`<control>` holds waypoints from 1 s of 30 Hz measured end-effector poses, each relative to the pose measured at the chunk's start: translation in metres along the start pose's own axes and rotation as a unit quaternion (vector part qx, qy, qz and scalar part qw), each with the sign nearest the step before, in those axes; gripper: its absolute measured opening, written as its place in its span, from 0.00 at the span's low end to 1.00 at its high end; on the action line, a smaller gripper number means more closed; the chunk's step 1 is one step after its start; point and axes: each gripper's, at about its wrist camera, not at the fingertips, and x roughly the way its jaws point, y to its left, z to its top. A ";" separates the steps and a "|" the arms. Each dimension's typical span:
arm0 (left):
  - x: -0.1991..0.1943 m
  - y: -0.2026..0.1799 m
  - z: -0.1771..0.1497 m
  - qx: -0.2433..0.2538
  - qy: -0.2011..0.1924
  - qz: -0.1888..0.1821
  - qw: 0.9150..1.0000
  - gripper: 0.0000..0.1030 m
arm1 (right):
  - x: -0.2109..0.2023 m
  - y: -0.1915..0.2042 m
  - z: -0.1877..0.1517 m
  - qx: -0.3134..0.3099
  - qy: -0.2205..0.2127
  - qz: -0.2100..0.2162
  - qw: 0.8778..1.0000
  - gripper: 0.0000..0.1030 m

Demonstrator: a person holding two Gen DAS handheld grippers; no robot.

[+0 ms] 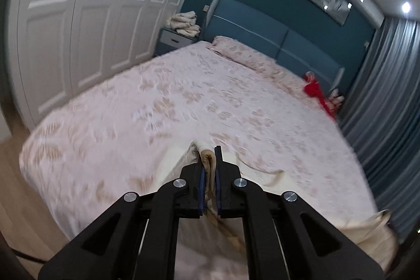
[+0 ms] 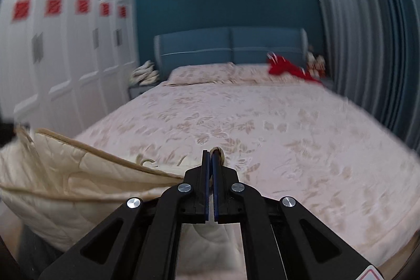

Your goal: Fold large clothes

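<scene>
A large cream quilted blanket with a tan border (image 2: 60,180) hangs between my two grippers over the near end of the bed (image 2: 262,127). My left gripper (image 1: 209,151) is shut on a bunched tan edge of the blanket (image 1: 208,167); the cloth drops away below it (image 1: 173,162) and trails off to the right (image 1: 367,227). My right gripper (image 2: 212,155) is shut on another edge of the blanket, which peeks out past the fingertips (image 2: 220,152). The blanket sags to its left. Both views are motion-blurred.
The bed carries a pink leaf-patterned cover (image 1: 183,101), pillows (image 2: 202,74) and a red cloth (image 2: 286,67) by the blue headboard (image 2: 231,46). White wardrobes (image 1: 78,30) stand on the left, grey curtains (image 2: 367,43) on the right. A bedside table bears folded cloths (image 1: 183,22).
</scene>
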 end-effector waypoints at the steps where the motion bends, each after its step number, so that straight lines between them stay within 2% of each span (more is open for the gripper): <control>1: 0.011 -0.003 0.004 0.012 0.001 0.011 1.000 0.05 | 0.019 -0.004 0.004 0.017 -0.002 -0.003 1.000 0.01; 2: 0.034 -0.009 0.008 0.027 0.004 0.032 0.999 0.05 | 0.038 -0.007 0.008 0.028 0.003 -0.008 1.000 0.01; 5: 0.083 -0.014 0.014 0.048 0.026 0.066 0.996 0.06 | 0.091 -0.007 0.011 0.043 0.027 -0.024 0.998 0.01; 10: 0.173 -0.009 0.003 0.067 0.095 0.114 0.987 0.12 | 0.160 -0.009 0.001 0.066 0.083 -0.036 0.994 0.03; 12: 0.198 -0.006 -0.005 0.076 0.118 0.126 0.982 0.15 | 0.160 -0.008 0.001 0.082 0.066 -0.039 0.994 0.11; 13: 0.205 -0.004 -0.009 0.078 0.126 0.128 0.981 0.21 | 0.156 -0.009 0.004 0.088 0.053 -0.035 0.994 0.14; 14: 0.207 -0.002 -0.011 0.077 0.128 0.125 0.981 0.25 | 0.148 -0.009 0.007 0.094 0.036 -0.031 0.994 0.26; 15: 0.202 -0.002 -0.010 0.076 0.117 0.126 0.982 0.40 | 0.137 -0.009 0.011 0.097 0.014 -0.031 0.995 0.40; 16: 0.192 -0.003 -0.008 0.077 0.089 0.146 0.982 0.68 | 0.127 -0.008 0.013 0.097 -0.002 -0.030 0.995 0.45; 17: 0.171 -0.002 -0.004 0.076 0.035 0.164 0.983 0.79 | 0.118 -0.008 0.015 0.095 -0.011 -0.027 0.995 0.49; 18: 0.156 -0.002 -0.001 0.076 0.003 0.159 0.984 0.87 | 0.110 -0.008 0.014 0.091 -0.014 -0.025 0.995 0.51; 19: 0.138 0.000 0.002 0.077 -0.024 0.144 0.986 0.87 | 0.101 -0.008 0.010 0.085 -0.013 -0.025 0.996 0.54; 21: 0.126 0.007 0.001 0.075 -0.013 0.135 0.988 0.87 | 0.095 -0.009 -0.012 0.071 0.015 -0.027 0.997 0.59; 24: 0.141 0.025 -0.020 0.058 0.054 0.122 0.989 0.86 | 0.113 -0.011 -0.047 0.064 0.088 -0.030 0.994 0.59; 26: 0.161 0.040 -0.042 0.032 0.113 0.115 0.986 0.82 | 0.131 -0.014 -0.073 0.073 0.140 -0.027 0.987 0.59; 28: 0.175 0.052 -0.059 0.006 0.155 0.099 0.983 0.70 | 0.142 -0.016 -0.087 0.080 0.164 -0.035 0.983 0.58; 30: 0.183 0.061 -0.073 -0.015 0.176 0.090 0.980 0.63 | 0.157 -0.021 -0.099 0.101 0.194 -0.034 0.975 0.50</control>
